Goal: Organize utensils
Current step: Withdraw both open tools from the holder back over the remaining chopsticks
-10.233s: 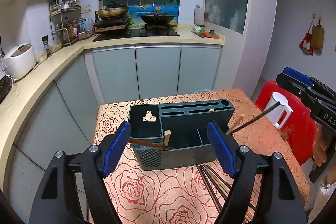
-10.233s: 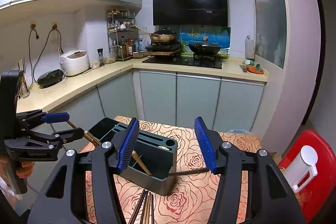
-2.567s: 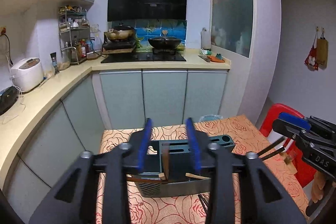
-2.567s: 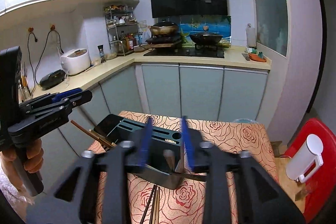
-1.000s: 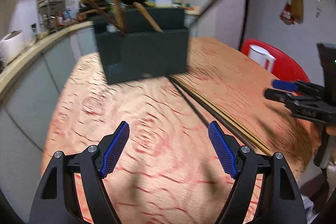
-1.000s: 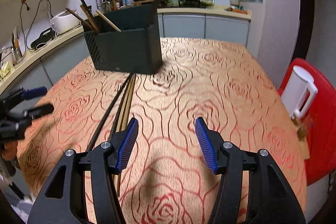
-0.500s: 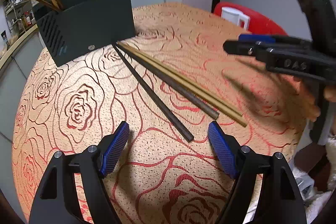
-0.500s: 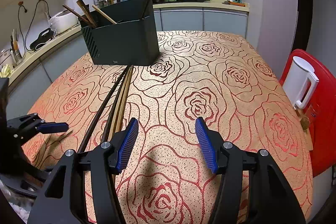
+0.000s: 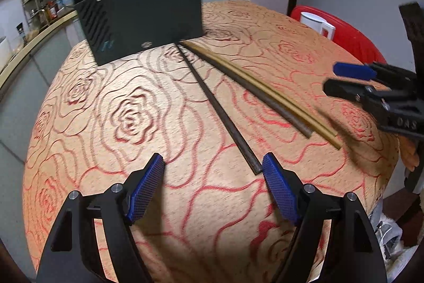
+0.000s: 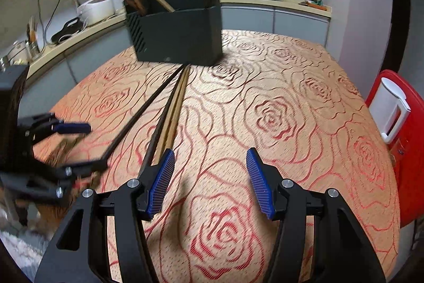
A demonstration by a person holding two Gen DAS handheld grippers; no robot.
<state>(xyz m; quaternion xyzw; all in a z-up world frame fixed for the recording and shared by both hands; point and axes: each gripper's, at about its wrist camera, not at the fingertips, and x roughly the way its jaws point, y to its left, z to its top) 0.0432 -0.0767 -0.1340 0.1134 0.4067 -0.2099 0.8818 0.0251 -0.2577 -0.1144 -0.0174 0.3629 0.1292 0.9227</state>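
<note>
Both claws spread wide and empty: left gripper [image 9: 212, 187] low centre over the tablecloth [image 9: 119, 123], right gripper [image 10: 209, 179] likewise, three loose chopsticks [image 9: 220, 108] lying mid-frame running up to the dark utensil holder [image 9: 143, 17] at upper left.

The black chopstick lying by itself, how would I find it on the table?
Start at the dark utensil holder on the rose-patterned tablecloth. Three chopsticks fan out from its base. The lone black chopstick lies apart from the brown chopstick and tan chopstick, which lie side by side.
</note>
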